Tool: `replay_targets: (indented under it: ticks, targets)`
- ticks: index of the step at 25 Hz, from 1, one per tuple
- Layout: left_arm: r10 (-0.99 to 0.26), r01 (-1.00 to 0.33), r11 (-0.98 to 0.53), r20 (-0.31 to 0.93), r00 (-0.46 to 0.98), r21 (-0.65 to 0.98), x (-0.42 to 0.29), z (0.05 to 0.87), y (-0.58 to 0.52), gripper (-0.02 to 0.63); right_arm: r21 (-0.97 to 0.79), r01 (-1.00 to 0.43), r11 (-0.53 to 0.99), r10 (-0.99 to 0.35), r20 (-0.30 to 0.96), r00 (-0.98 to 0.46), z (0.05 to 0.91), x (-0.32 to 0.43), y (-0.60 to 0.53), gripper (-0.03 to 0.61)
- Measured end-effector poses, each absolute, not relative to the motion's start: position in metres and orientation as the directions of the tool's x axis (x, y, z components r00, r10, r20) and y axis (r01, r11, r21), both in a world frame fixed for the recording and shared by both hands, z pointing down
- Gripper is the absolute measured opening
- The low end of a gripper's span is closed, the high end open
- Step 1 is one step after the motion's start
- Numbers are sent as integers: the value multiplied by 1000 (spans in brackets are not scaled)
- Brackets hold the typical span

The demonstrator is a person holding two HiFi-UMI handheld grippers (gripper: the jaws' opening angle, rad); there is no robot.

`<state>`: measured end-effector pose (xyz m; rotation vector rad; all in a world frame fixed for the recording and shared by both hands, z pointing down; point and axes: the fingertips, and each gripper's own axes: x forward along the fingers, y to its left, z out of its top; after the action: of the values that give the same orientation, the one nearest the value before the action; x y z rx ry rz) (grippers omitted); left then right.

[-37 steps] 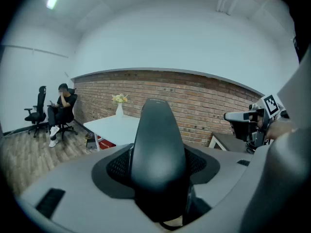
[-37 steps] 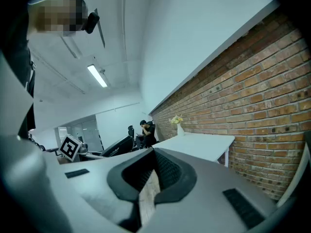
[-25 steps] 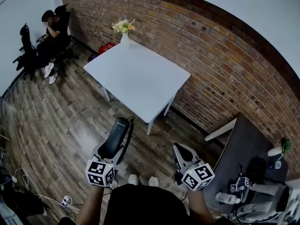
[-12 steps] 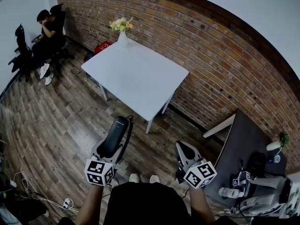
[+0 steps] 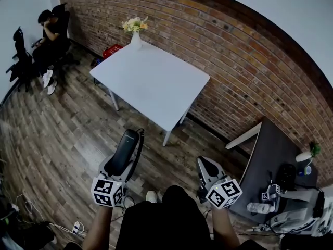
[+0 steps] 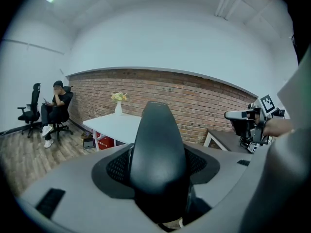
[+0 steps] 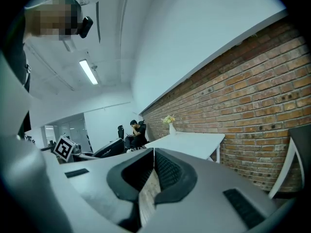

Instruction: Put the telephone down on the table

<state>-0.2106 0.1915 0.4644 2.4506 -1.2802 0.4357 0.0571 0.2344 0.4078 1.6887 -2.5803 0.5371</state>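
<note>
A black telephone handset (image 5: 125,151) sticks up and forward from my left gripper (image 5: 120,165), whose jaws stand wide and press on its sides. In the left gripper view the handset (image 6: 158,149) fills the middle between the dark pads (image 6: 116,166). Its cord (image 5: 138,152) runs along its right side. The white table (image 5: 151,82) stands ahead against the brick wall, well beyond both grippers. My right gripper (image 5: 206,166) hangs at the lower right, shut, with nothing held; its jaw tips meet (image 7: 154,152).
A white vase of flowers (image 5: 135,33) stands on the table's far corner, with a red box (image 5: 112,51) below it. A person sits on an office chair (image 5: 47,35) at the far left. A dark desk (image 5: 276,160) with equipment is at the right. Cables (image 5: 31,212) lie on the wooden floor.
The view has shifted slightly towards the table and a leg has stepped forward below. Both grippers keep their pose, and the handset stays in the left one.
</note>
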Motion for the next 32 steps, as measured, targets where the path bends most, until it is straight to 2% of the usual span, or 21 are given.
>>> replay_targets:
  ticks: [16,32]
  targets:
    - [-731,-843,-514,434,527,159,-204,470,155,278,-308,-875,373,-872,207,-445,421,55,190,21]
    - [-757,-871,-464,439,485,162,-150,468,42,278,-301,-830,470,-815,212,-539,422,87,56,22]
